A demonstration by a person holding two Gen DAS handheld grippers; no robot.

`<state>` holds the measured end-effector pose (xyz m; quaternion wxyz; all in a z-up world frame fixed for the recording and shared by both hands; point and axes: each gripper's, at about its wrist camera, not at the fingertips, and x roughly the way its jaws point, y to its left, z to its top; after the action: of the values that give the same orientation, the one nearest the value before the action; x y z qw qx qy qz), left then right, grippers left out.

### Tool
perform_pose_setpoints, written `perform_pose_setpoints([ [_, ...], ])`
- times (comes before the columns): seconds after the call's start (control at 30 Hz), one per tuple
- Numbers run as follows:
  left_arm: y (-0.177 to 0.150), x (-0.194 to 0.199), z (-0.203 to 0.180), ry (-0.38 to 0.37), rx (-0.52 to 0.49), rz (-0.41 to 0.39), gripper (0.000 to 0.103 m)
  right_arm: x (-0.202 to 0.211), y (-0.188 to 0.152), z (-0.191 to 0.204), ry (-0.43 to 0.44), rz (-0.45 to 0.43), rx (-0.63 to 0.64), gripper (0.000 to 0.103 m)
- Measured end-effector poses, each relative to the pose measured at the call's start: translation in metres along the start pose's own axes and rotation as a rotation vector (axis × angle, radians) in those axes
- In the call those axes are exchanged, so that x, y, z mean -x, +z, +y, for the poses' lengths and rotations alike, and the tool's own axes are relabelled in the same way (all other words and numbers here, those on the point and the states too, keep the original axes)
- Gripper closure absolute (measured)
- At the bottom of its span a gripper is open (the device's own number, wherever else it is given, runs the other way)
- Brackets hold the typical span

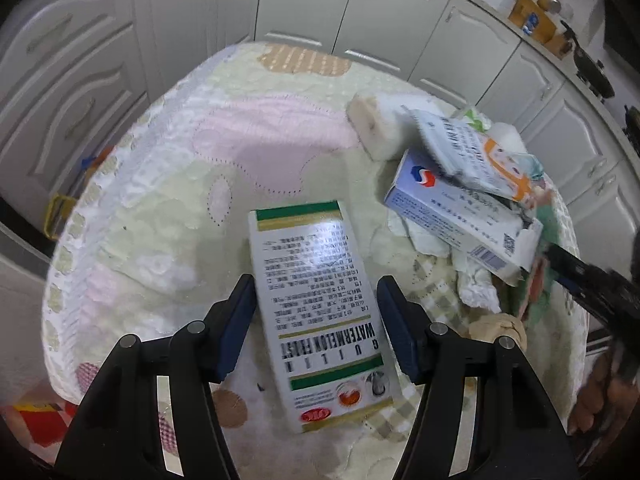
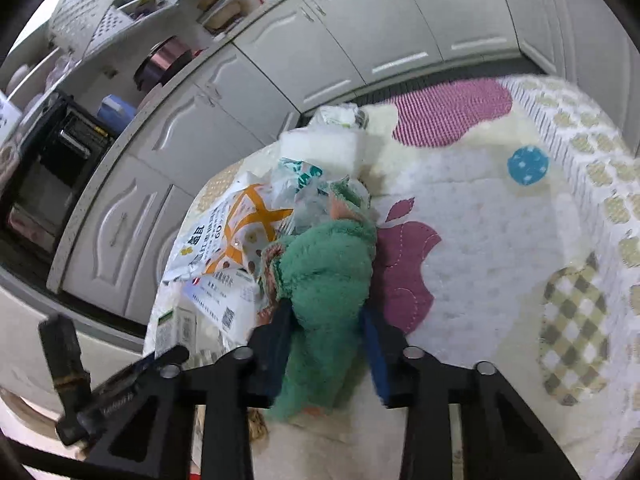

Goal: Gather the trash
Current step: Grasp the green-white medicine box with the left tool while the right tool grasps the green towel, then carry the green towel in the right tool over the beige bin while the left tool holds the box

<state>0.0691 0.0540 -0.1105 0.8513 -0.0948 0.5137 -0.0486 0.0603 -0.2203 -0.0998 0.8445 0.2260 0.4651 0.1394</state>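
My left gripper (image 1: pixel 316 284) is shut on a white and green box printed "Watermelon Frost" (image 1: pixel 316 264), its pads on the two long sides. To the right lies a pile of trash: a blue and white carton (image 1: pixel 452 216), an orange and white packet (image 1: pixel 476 152), a white foam block (image 1: pixel 372 124) and crumpled tissue (image 1: pixel 476 284). My right gripper (image 2: pixel 327 306) is shut on a fuzzy green cloth (image 2: pixel 332 264) at the near edge of that pile. In the right wrist view, the orange and white packet (image 2: pixel 236 232) and the foam block (image 2: pixel 320 148) lie beyond the cloth.
A quilted patchwork cover (image 1: pixel 168 200) drapes the round table (image 2: pixel 500 240). White kitchen cabinets (image 1: pixel 304 8) curve behind it, under a cluttered counter (image 1: pixel 536 20). A dark oven front (image 2: pixel 60 148) sits far left in the right wrist view.
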Motion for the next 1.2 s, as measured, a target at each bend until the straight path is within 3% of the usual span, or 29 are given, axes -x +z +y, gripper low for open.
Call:
perform_pose_setpoints([
  [0.13, -0.001, 0.000, -0.003, 0.013, -0.026, -0.020, 0.044, 0.030, -0.008, -0.002, -0.009, -0.050, 0.027, 0.074],
  [0.23, -0.003, 0.005, -0.003, -0.018, -0.029, -0.010, 0.047, 0.049, -0.015, -0.008, -0.021, -0.066, 0.040, 0.074],
  [0.47, -0.006, 0.040, -0.020, -0.041, -0.087, -0.068, 0.048, 0.088, -0.029, -0.031, -0.030, -0.113, 0.007, 0.074],
  [0.73, -0.009, 0.068, -0.074, -0.080, -0.201, -0.119, 0.048, 0.119, -0.032, -0.044, -0.047, -0.165, -0.016, 0.074],
  [1.2, -0.021, 0.068, -0.192, -0.152, -0.400, -0.132, 0.049, 0.175, -0.037, -0.081, -0.135, -0.265, -0.062, 0.074],
])
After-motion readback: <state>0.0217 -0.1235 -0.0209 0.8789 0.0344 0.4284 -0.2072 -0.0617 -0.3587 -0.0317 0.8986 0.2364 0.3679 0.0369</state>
